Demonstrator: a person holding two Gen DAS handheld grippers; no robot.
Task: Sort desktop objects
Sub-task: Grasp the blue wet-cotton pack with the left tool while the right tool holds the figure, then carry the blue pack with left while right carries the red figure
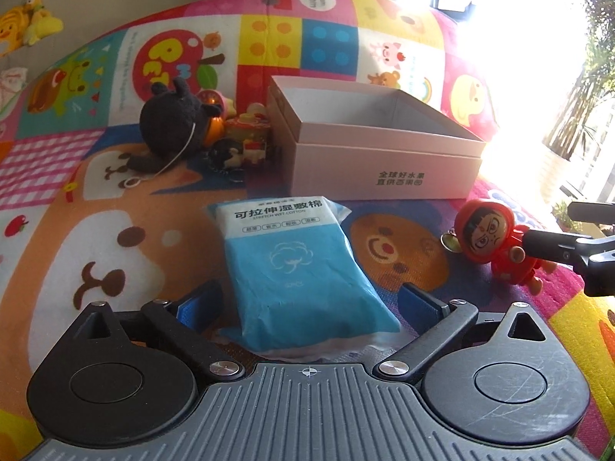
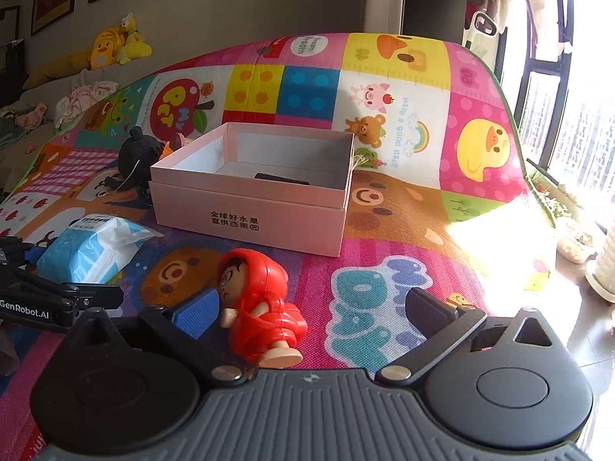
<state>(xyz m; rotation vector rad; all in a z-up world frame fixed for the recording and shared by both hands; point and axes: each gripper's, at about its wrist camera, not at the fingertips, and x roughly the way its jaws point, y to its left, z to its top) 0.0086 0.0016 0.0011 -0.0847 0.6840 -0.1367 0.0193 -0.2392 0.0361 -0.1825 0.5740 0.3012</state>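
Pink box [image 1: 378, 169], open-topped, on the patterned play mat [image 1: 115, 199]; a dark flat item [image 2: 281, 178] on its floor. Blue wet-cotton pack [image 1: 298, 265] just in front of the box, lying between the spread blue pads of the left tool [image 1: 307, 303], neither pad clearly pressing it. Red hooded figurine [image 2: 259, 303] in front of the box toward its right, lying on the mat between the wide-spread fingers of the right tool [image 2: 311, 307], left pad [image 2: 196, 313] just beside its face. Black plush toy [image 1: 173, 123] and small trinkets [image 1: 246, 130] clustered left of the box.
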